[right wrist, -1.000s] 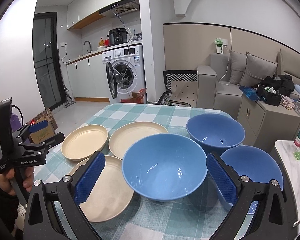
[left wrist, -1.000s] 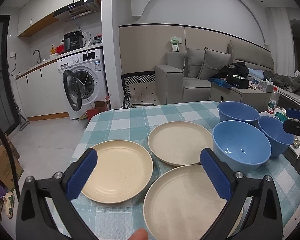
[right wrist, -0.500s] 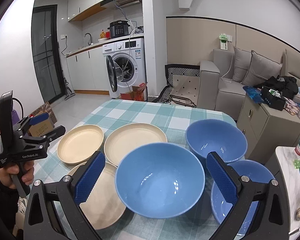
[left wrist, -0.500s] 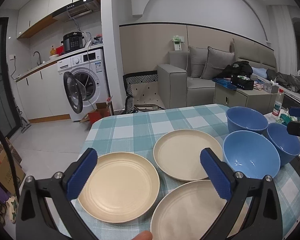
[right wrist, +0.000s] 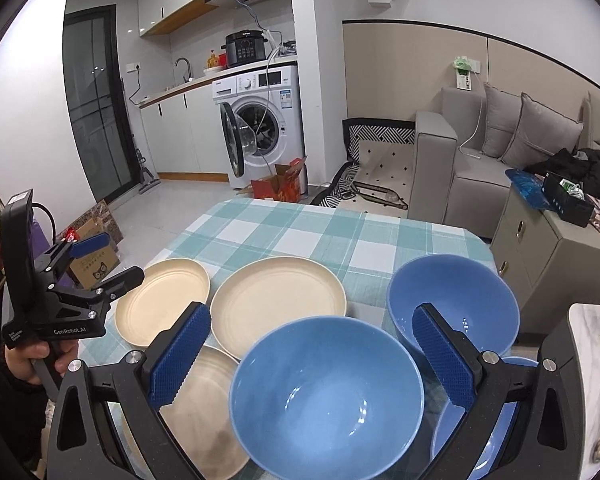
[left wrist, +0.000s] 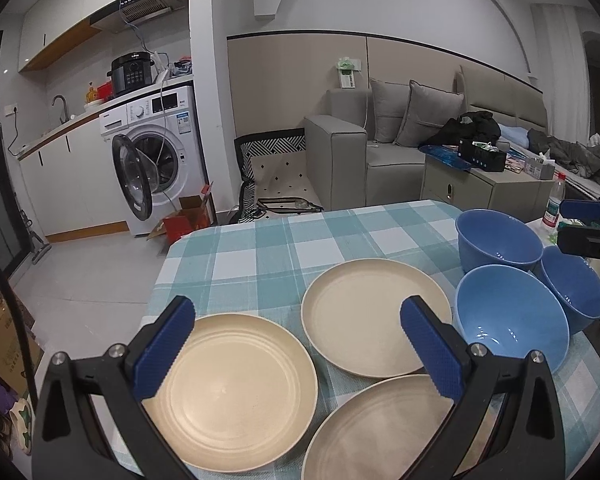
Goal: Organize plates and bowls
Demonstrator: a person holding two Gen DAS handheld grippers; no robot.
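Note:
Three cream plates lie on the checked tablecloth: one at the left point(left wrist: 236, 384), one farther back point(left wrist: 370, 314) and one nearest me point(left wrist: 380, 428). Three blue bowls stand to their right: a near bowl point(left wrist: 508, 316), a far bowl point(left wrist: 498, 240) and a right bowl point(left wrist: 576, 286). My left gripper point(left wrist: 300, 344) hovers open above the plates, holding nothing. My right gripper point(right wrist: 314, 354) hangs open over the near blue bowl point(right wrist: 326, 396), empty. The left gripper point(right wrist: 100, 258) also shows in the right wrist view, held by a hand point(right wrist: 32, 360).
The table point(left wrist: 284, 248) has a teal and white checked cloth, and its edges fall off at left and back. A washing machine point(left wrist: 156, 160) with open door, a grey sofa point(left wrist: 380, 136) and a side cabinet point(left wrist: 488, 188) stand beyond. A bottle point(left wrist: 553, 200) stands at right.
Both grippers have drawn back and risen a little, so the plates and bowls sit lower and smaller in view. Neither gripper has closed and no dish has moved.

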